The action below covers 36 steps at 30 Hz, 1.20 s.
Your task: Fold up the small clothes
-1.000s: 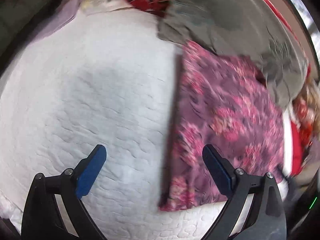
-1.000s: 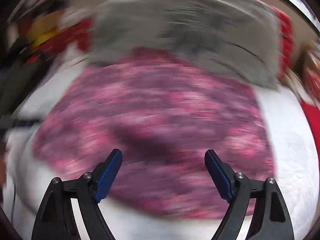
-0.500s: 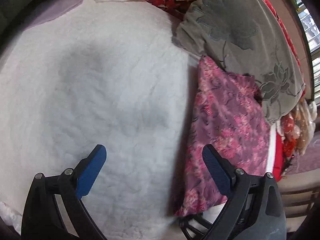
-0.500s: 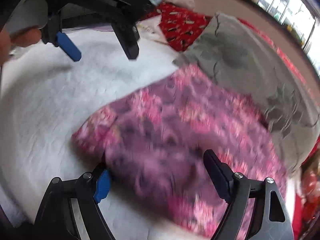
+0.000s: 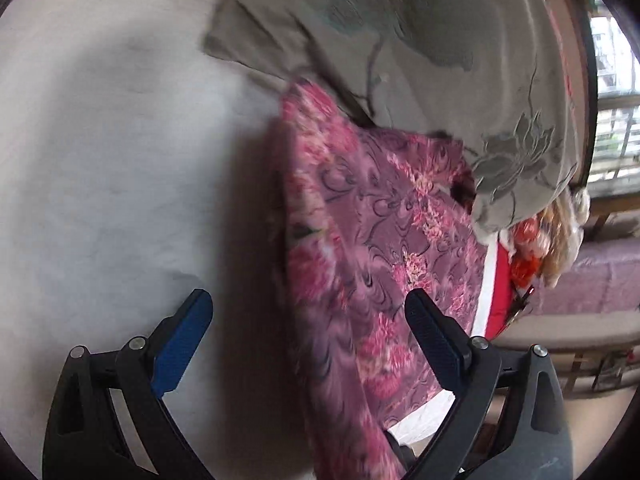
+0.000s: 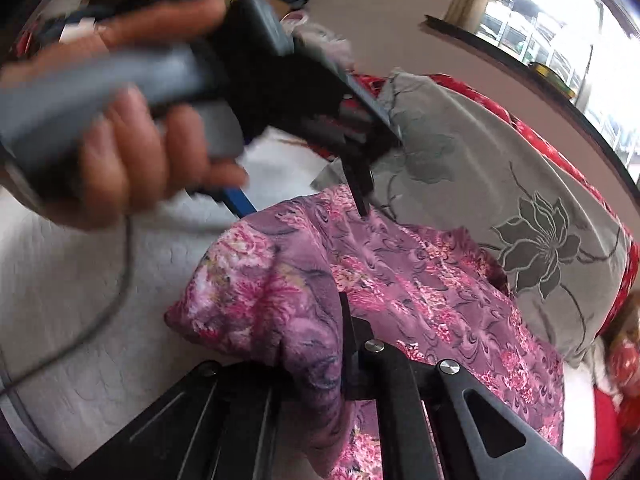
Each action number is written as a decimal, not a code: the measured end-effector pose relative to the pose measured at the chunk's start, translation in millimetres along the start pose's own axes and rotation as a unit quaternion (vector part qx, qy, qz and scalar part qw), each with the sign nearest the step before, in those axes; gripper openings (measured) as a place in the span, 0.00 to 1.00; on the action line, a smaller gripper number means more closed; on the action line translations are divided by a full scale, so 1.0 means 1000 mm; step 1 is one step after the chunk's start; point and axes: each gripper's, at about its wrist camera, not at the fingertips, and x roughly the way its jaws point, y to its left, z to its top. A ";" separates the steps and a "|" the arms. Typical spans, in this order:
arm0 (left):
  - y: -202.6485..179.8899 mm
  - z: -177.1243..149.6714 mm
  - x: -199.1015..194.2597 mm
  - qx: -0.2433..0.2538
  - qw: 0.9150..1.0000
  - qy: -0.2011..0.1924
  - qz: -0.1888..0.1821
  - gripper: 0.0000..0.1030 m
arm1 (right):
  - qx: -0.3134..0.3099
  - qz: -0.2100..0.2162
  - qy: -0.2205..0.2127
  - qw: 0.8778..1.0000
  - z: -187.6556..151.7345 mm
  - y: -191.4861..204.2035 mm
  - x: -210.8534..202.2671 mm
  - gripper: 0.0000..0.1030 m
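A purple garment with pink flowers [image 5: 380, 248] lies on the white quilted bed, its far edge against a grey pillow. In the left wrist view my left gripper [image 5: 308, 328] is open, its blue pads [image 5: 180, 340] spread over the garment's left edge. In the right wrist view my right gripper [image 6: 320, 344] is shut on a bunched near corner of the garment [image 6: 280, 304] and lifts it off the bed. The left gripper [image 6: 304, 204], held in a hand, shows there above the garment's far corner, one finger touching the cloth.
A grey pillow with a flower print [image 6: 500, 200] lies behind the garment over a red patterned cover [image 6: 560, 152]. The white quilt [image 5: 100, 160] spreads to the left. A bench with purple cloth [image 5: 592, 276] stands beyond the bed's right edge.
My right gripper has closed on the garment's near corner and raised it. My left gripper has moved right and forward, over the garment's far left edge.
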 end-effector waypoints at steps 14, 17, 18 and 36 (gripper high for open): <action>-0.074 -0.009 -0.010 0.057 0.997 -0.033 0.030 0.13 | 0.094 0.020 -0.021 0.995 -0.003 -0.040 -0.024 0.05; -0.101 -0.013 -0.016 0.072 0.996 -0.044 0.034 0.13 | 0.122 0.018 -0.031 0.992 -0.004 -0.056 -0.037 0.05; -0.112 -0.016 -0.017 0.076 0.995 -0.048 0.035 0.13 | 0.131 0.017 -0.035 0.991 -0.005 -0.062 -0.043 0.05; -0.247 -0.056 0.017 0.145 0.986 -0.057 0.051 0.13 | 0.313 0.017 -0.042 0.949 -0.070 -0.164 -0.091 0.05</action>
